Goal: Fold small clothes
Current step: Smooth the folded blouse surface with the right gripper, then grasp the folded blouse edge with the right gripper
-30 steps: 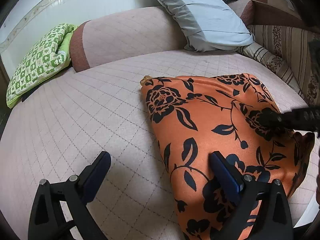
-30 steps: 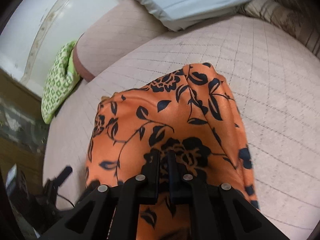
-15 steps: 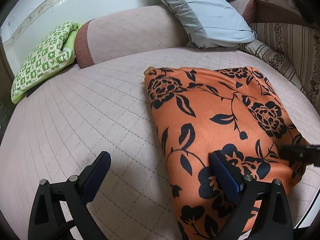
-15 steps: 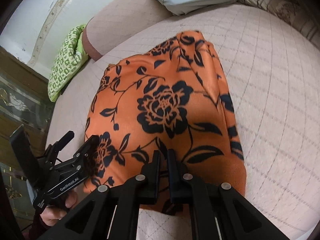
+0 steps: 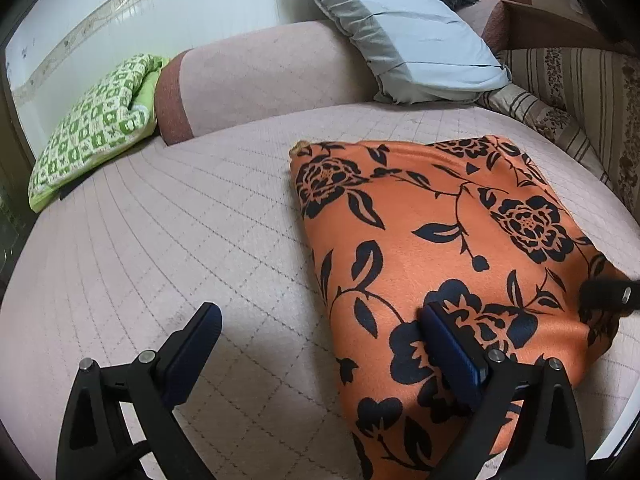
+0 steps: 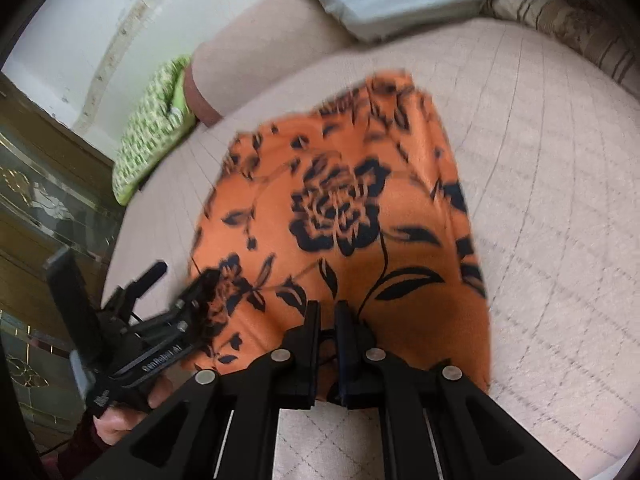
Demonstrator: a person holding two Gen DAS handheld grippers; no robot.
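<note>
The orange floral garment [image 5: 440, 240] lies folded on the pink quilted sofa seat [image 5: 160, 248]. The left gripper [image 5: 320, 344] hangs jaws wide apart (one finger over the cloth); the right gripper [image 6: 328, 344] pinches the garment's near edge.

One orange cloth [image 5: 436, 232] with black flowers. Two claws: left claw [image 5: 320, 354], right claw [image 6: 328, 344]. One grey pillow [image 5: 404, 36]. One green-and-white checked cushion [image 5: 96, 128]. One pink bolster [image 5: 260, 76] with a brown band. One striped cushion [image 5: 540, 116]. One pink quilted bed [image 5: 160, 240]. One hand [image 6: 116, 428], seen in the right wrist view.
</note>
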